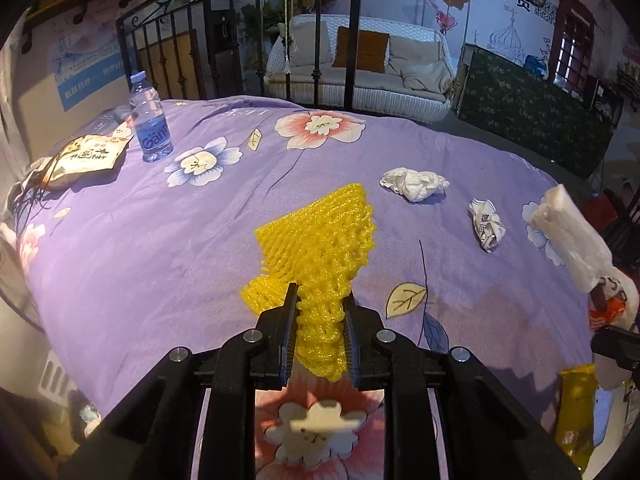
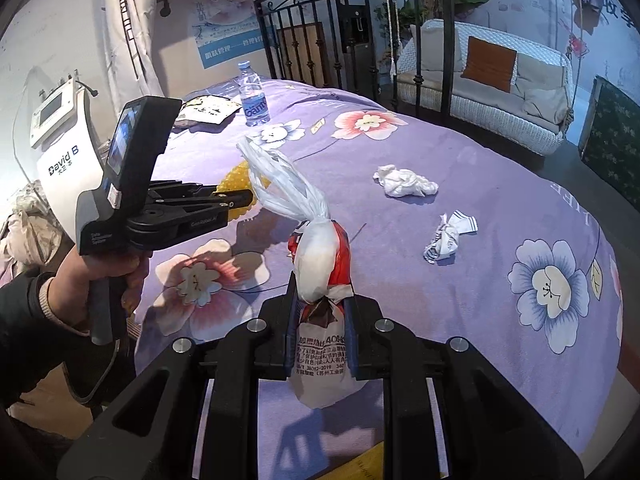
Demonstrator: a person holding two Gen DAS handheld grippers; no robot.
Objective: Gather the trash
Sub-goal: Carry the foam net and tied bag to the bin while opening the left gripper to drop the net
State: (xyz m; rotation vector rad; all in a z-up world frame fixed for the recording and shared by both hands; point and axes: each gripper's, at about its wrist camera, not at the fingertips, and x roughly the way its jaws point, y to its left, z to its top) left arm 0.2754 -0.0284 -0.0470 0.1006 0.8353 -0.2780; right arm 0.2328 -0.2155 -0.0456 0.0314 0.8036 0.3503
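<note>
Left gripper (image 1: 320, 304): we see the jaws narrow, pinching the yellow foam net (image 1: 320, 240), which is lifted off the bedspread (image 1: 160, 240) at the near edge.
Right gripper (image 2: 322, 300): we see it clamped on the neck of a white plastic bag (image 2: 320, 256) with red print; the bag's handles (image 2: 276, 176) stick up toward the far left.
Person's hand (image 2: 100, 276): at the near left, around the left tool's grip.
Middle ground: we count two loose pieces, a crumpled white tissue (image 1: 414, 184) and a crumpled printed paper (image 1: 486, 224) to its right, well apart from both grippers.
Far left: water bottle (image 1: 150, 120) upright, a printed packet (image 1: 86, 156) flat beside it; whether these are trash we cannot tell.
Progress: we judge the task partway done, with the net in hand but not bagged and the tissue and paper left.
</note>
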